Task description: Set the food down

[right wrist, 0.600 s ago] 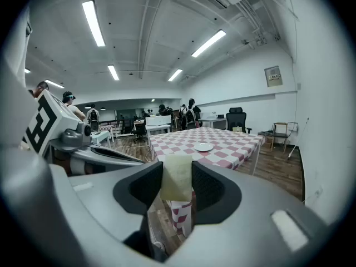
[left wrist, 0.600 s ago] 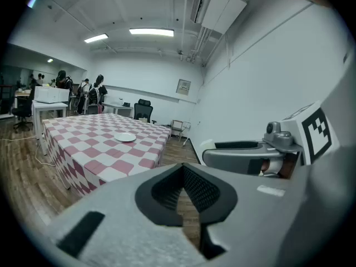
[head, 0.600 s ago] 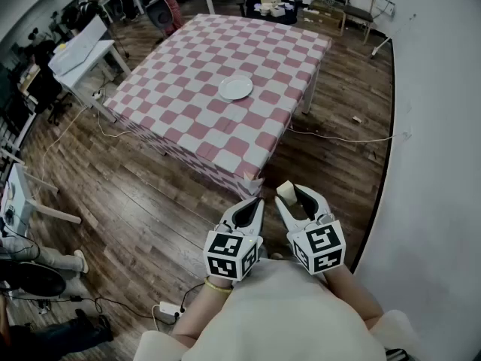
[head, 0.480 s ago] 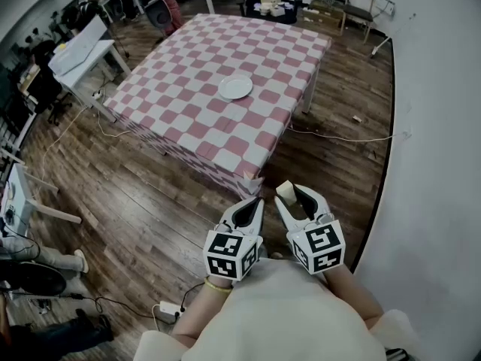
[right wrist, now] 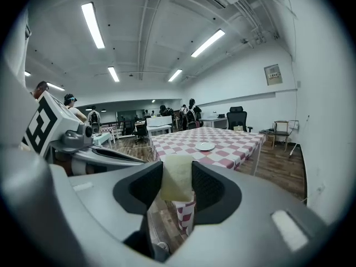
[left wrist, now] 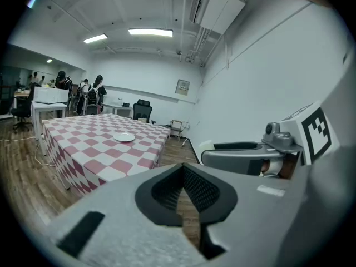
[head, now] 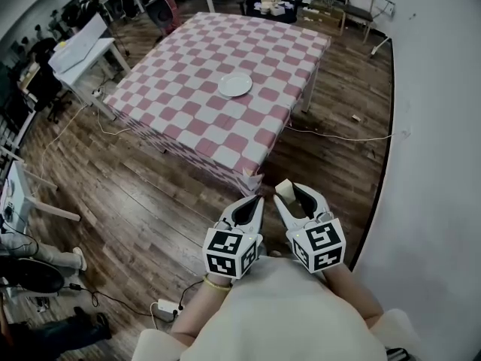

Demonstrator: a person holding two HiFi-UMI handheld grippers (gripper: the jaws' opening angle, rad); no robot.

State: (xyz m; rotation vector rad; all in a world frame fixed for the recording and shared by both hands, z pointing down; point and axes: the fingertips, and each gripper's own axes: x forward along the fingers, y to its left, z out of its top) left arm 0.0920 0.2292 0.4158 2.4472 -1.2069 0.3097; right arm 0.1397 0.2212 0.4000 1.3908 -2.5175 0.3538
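Note:
My right gripper (head: 288,194) (right wrist: 177,177) is shut on a pale yellowish slab of food (right wrist: 176,178) (head: 284,190), pinched between both pads. My left gripper (head: 251,206) (left wrist: 182,186) is shut and holds nothing. Both hang side by side over the wooden floor, just short of the near corner of a table with a red-and-white checked cloth (head: 188,119) (right wrist: 239,143) (left wrist: 78,143). A small white plate (head: 235,86) (right wrist: 204,147) (left wrist: 124,137) lies near the table's middle, well beyond both grippers.
A white wall (head: 443,126) runs close along the right. White desks (head: 79,55) and chairs stand to the left, with people at the far end of the room. Cables and a power strip (head: 165,307) lie on the floor. A chair (head: 359,6) stands behind the table.
The view has crept slightly toward the table; the grippers keep their pose and the right one still holds the food.

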